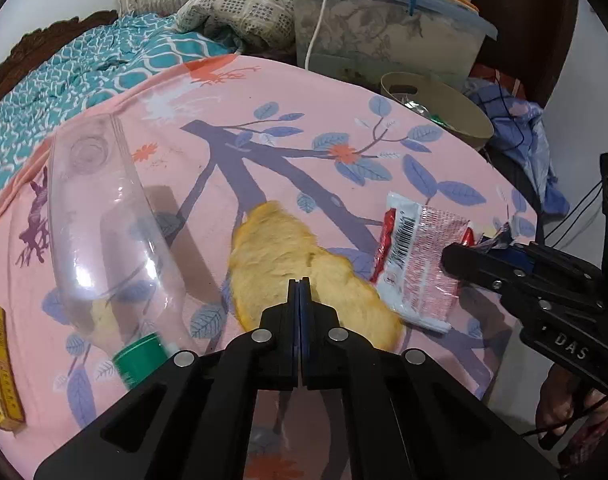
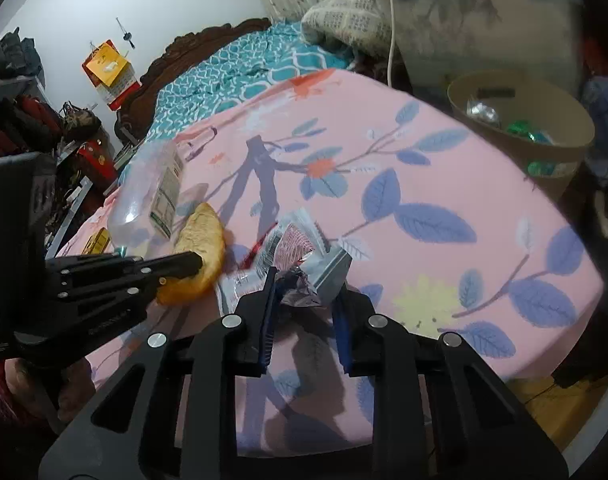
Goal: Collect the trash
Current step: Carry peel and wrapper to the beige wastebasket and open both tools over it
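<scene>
A pink sheet (image 1: 311,92) with blue leaves and purple branches is covering the surface, and a round tan bin (image 1: 455,108) with shiny wrappers inside is standing at its far edge, at about 1 o'clock in the left wrist view.

The left gripper (image 1: 300,280) is pointing steeply down over the sheet. Its two fingers are pressing flat against each other with nothing between them, and the tips are lying over a yellow, crusty piece of bread (image 1: 304,264).

The right gripper (image 2: 304,280) is coming in from 3 o'clock in the left wrist view, tilted down. Its jaws are standing narrow and are pinching a crumpled, dark and silvery wrapper (image 2: 304,284), lifted a little off the sheet.

A clear plastic bottle (image 1: 100,232) with a green cap is lying on its side at 9 o'clock from the bread. A red and white wrapper (image 1: 419,256) with a barcode is lying flat at 3 o'clock from the bread, touching it. A small yellow box (image 1: 0,368) is lying near the sheet's edge at 8 o'clock.
</scene>
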Motion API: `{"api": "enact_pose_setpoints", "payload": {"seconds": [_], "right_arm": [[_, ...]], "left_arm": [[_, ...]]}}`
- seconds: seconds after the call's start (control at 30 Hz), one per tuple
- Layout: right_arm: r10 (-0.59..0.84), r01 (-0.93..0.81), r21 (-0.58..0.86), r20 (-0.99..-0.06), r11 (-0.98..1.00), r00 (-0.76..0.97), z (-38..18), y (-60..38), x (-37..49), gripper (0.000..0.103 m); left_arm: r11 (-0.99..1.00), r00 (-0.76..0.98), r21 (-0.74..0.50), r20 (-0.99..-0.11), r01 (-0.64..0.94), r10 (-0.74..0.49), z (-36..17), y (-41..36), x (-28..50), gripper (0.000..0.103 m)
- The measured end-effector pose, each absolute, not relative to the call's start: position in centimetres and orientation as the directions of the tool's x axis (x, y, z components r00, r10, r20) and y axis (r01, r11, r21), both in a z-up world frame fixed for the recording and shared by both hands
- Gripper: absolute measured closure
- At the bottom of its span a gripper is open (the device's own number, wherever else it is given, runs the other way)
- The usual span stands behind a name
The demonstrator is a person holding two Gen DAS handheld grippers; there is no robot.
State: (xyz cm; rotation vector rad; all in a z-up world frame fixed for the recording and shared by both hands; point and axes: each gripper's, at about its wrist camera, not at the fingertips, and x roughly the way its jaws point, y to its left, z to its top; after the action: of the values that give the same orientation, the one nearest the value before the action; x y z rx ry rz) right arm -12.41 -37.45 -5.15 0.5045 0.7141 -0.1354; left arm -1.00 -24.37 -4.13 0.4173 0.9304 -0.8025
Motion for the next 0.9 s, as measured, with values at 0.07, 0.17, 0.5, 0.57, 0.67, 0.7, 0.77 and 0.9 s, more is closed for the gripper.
{"api": "enact_pose_setpoints", "payload": {"seconds": [0.07, 0.17, 0.5, 0.57, 0.67, 0.7, 0.77, 0.9], "right_arm": [[0.052, 0.284, 0.409, -0.642, 0.868, 0.765, -4.7, -37.5, -12.3, 0.077], [0.049, 0.284, 0.423, -0.623, 0.861, 0.78, -4.1, -37.9, -12.0, 0.077], [0.045, 0.307, 0.503, -0.571, 0.808, 0.82, -3.4, -42.5, -11.3, 0.077], [0.026, 0.319, 0.513, -0.558, 0.797, 0.83, -3.3, -43.9, -11.6, 0.077], [-0.005, 0.341, 0.525, -0.54, 0.78, 0.842, -3.3, -46.3, -12.2, 0.077], [-0.013, 0.349, 0.531, -0.536, 0.772, 0.844, -3.4, -47.1, -12.5, 0.077], [-0.02, 0.361, 0.556, -0.525, 0.749, 0.851, -3.7, -48.9, -13.1, 0.077], [-0.014, 0.347, 0.585, -0.497, 0.733, 0.868, -3.9, -50.4, -14.3, 0.077]], "left_arm": [[0.647, 0.342, -0.025, -0.834, 0.762, -0.434, -3.9, -24.1, -0.6, 0.103], [0.65, 0.315, -0.077, -0.827, 0.756, -0.465, -3.3, -23.7, 0.0, 0.103], [0.584, 0.124, -0.349, -0.776, 0.733, -0.619, -0.2, -25.2, 3.9, 0.103], [0.567, 0.101, -0.369, -0.769, 0.736, -0.632, 0.5, -26.5, 4.3, 0.103], [0.542, 0.079, -0.373, -0.766, 0.753, -0.637, 1.4, -29.2, 4.6, 0.103], [0.533, 0.074, -0.368, -0.768, 0.762, -0.637, 1.6, -30.3, 4.6, 0.103], [0.525, 0.083, -0.342, -0.774, 0.779, -0.628, 2.1, -32.0, 4.5, 0.103], [0.545, 0.141, -0.234, -0.817, 0.805, -0.559, 2.5, -32.9, 4.7, 0.079]]}}
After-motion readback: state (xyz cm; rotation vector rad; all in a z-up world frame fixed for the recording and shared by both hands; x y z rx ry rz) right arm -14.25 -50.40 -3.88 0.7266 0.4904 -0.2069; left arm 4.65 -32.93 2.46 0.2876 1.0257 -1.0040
